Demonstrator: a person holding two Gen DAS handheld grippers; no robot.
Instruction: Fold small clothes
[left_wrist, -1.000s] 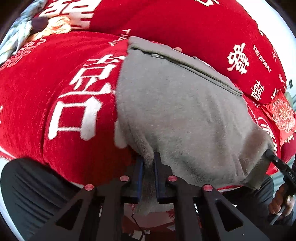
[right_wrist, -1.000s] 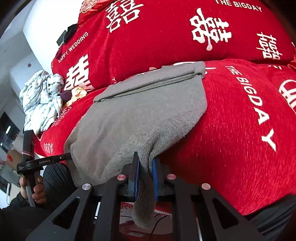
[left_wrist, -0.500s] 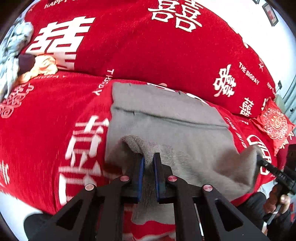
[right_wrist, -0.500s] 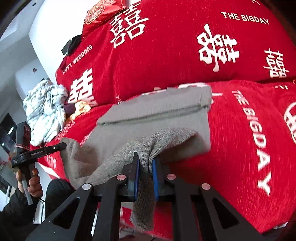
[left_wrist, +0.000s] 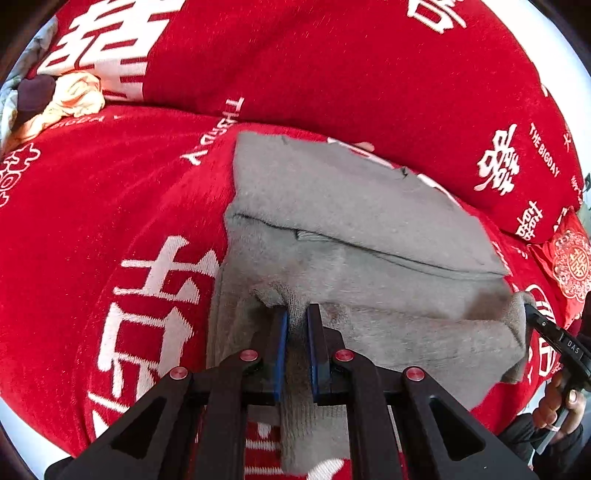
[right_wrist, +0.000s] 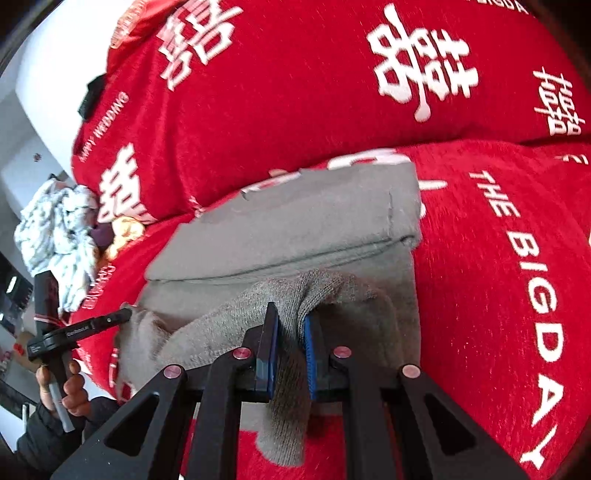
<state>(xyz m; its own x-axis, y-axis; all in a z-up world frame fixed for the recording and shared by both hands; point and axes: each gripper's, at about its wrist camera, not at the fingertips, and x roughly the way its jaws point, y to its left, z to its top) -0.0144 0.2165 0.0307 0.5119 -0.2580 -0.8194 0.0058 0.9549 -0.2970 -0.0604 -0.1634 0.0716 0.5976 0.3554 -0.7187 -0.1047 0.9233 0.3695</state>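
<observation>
A grey knit garment (left_wrist: 354, 206) lies on a red sofa seat, its far part folded flat; it also shows in the right wrist view (right_wrist: 295, 229). My left gripper (left_wrist: 295, 314) is shut on the garment's near left corner and holds it lifted over the lower layer. My right gripper (right_wrist: 290, 314) is shut on the near right corner, lifted the same way. Each gripper shows in the other's view, the right gripper (left_wrist: 532, 314) at the far right, the left gripper (right_wrist: 123, 314) at the left. The near edge hangs between them.
The red sofa cover (left_wrist: 110, 221) has white lettering, and its back cushion (right_wrist: 295, 92) rises right behind the garment. A pile of other clothes (right_wrist: 59, 236) lies at the sofa's left end. A small red cushion (left_wrist: 569, 258) sits at the right.
Both grippers have carried the garment's near edge up from the sofa's front and forward over the seat, toward the folded far part. Both stay shut on the cloth.
</observation>
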